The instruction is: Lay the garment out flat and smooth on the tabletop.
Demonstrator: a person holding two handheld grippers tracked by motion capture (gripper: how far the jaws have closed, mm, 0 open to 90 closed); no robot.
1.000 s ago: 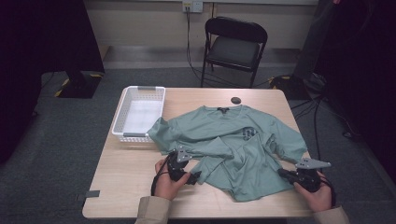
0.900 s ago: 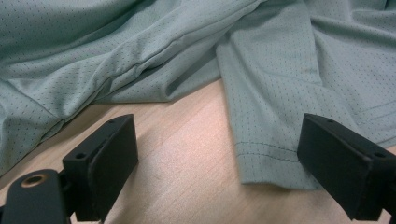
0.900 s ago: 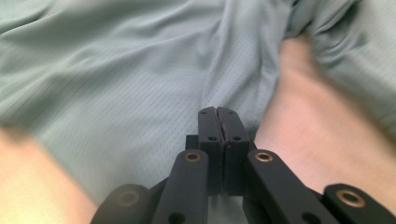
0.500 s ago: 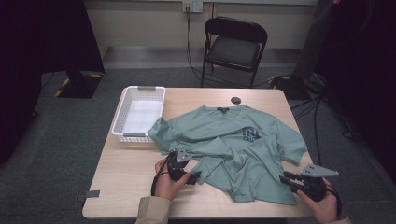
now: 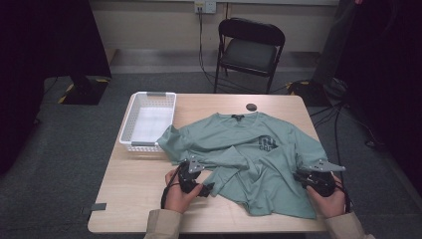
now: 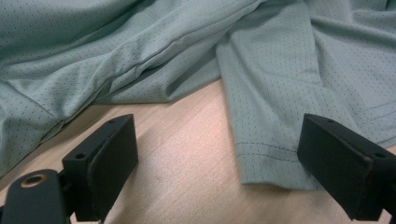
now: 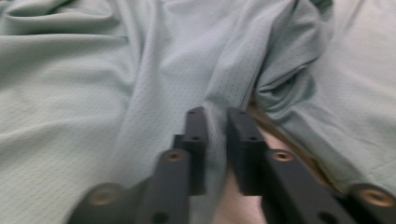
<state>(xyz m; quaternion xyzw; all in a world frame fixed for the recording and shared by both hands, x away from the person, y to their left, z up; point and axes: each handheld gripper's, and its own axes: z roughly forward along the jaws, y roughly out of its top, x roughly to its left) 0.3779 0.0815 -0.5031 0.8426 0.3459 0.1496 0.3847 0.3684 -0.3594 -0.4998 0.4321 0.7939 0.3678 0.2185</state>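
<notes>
A teal mesh t-shirt (image 5: 249, 144) lies rumpled across the wooden table (image 5: 134, 184), its collar toward the far side. My left gripper (image 5: 201, 185) rests at the shirt's near left. In the left gripper view its jaws (image 6: 219, 163) stand wide open, flanking a hemmed edge of the shirt (image 6: 280, 70) without touching it. My right gripper (image 5: 304, 175) is at the shirt's near right side. In the right gripper view its jaws (image 7: 216, 116) have just been closing and now pinch a raised fold of the shirt (image 7: 93, 70).
A white plastic basket (image 5: 148, 94) stands at the table's far left corner, touching the shirt's sleeve. A small black disc (image 5: 252, 106) lies near the far edge. Behind the table stands a black folding chair (image 5: 251, 50). Bare wood shows at the near left.
My right gripper dipped toward the table's near edge, then came back up and left onto the shirt. The left gripper has stayed put.
</notes>
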